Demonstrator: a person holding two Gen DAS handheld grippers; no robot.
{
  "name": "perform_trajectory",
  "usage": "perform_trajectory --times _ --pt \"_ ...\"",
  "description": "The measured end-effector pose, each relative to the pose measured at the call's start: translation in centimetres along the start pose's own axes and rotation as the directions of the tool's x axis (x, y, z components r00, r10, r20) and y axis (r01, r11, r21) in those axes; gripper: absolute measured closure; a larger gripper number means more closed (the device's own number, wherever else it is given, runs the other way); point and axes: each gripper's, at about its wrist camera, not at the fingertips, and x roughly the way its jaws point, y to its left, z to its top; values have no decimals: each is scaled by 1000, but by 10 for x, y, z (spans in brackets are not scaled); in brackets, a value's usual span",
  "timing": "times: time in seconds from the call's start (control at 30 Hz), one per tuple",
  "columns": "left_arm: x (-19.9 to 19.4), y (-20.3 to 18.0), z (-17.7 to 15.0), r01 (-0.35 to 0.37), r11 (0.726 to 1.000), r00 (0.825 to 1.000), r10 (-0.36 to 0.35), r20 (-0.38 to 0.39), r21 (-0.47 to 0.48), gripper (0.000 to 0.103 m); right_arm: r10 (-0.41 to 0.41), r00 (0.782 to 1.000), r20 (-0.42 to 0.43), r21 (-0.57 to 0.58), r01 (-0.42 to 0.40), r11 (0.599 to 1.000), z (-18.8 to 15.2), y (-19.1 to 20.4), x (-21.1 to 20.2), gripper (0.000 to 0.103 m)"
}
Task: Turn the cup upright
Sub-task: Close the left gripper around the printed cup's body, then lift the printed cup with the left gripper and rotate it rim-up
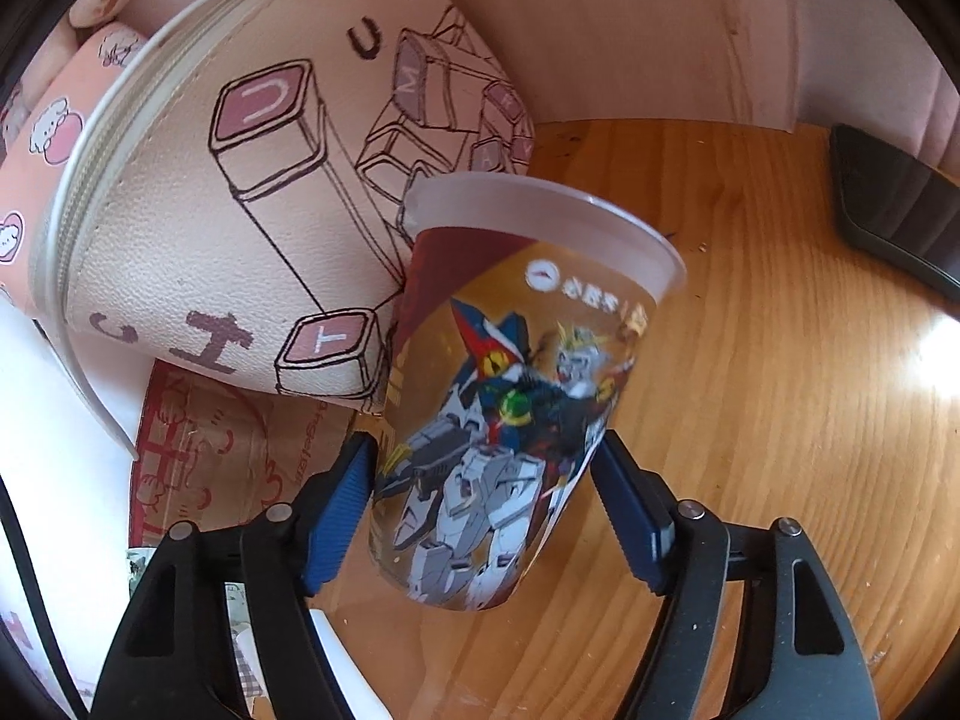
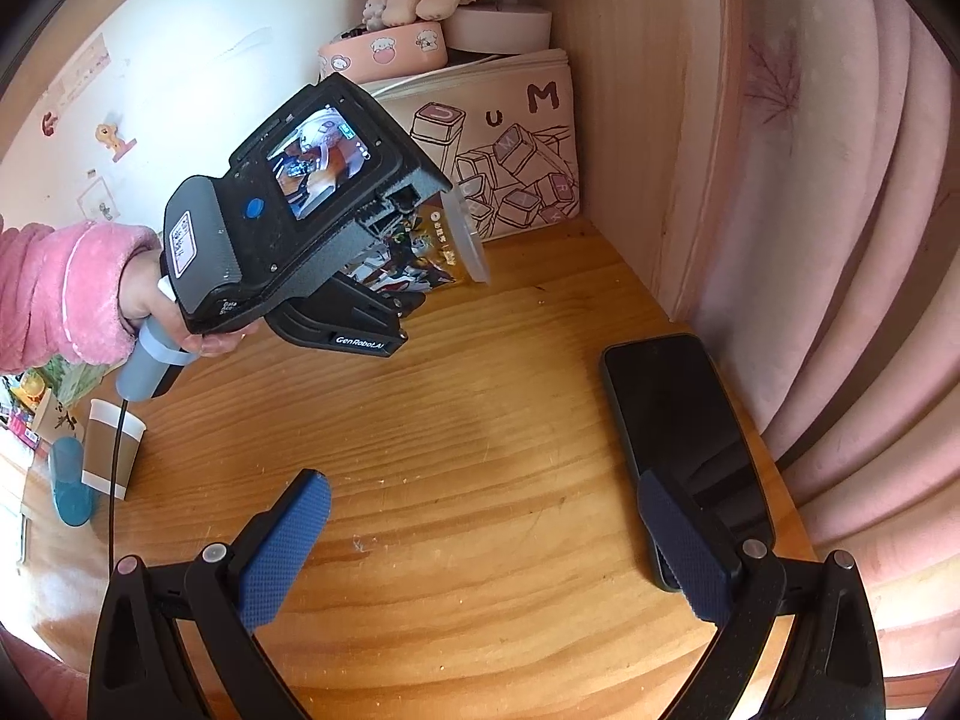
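Two grippers, one in play. Left gripper (image 1: 486, 510) has the cup (image 1: 510, 396) clamped at its lower body, blue fingers (image 1: 339, 510) pressing both sides. Cup is airborne above the desk (image 1: 780, 420), long axis tilted, rim pointing up and away from the fingers, base nearest the camera. Looks most of the way to upright; what's left, I'd judge, is levelling the axis and setting the base down on the desk. Right gripper (image 2: 486, 546) sits spread wide, empty, well clear of the cup, phone (image 2: 678, 420) just beside its right finger. Behind the cup: zip pouch (image 1: 240, 192), close to touching the rim.
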Motion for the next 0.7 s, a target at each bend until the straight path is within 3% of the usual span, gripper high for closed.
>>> perform_trajectory --times 0.27,0.7 --pt "-14 -5 -20 7 1000 1000 -8 -7 -14 30 -2 1000 2 -5 2 1000 -8 6 -8 0" --pt "-45 2 -59 44 988 999 -48 -21 -149 31 4 1000 21 -34 -3 999 -27 29 -26 0"
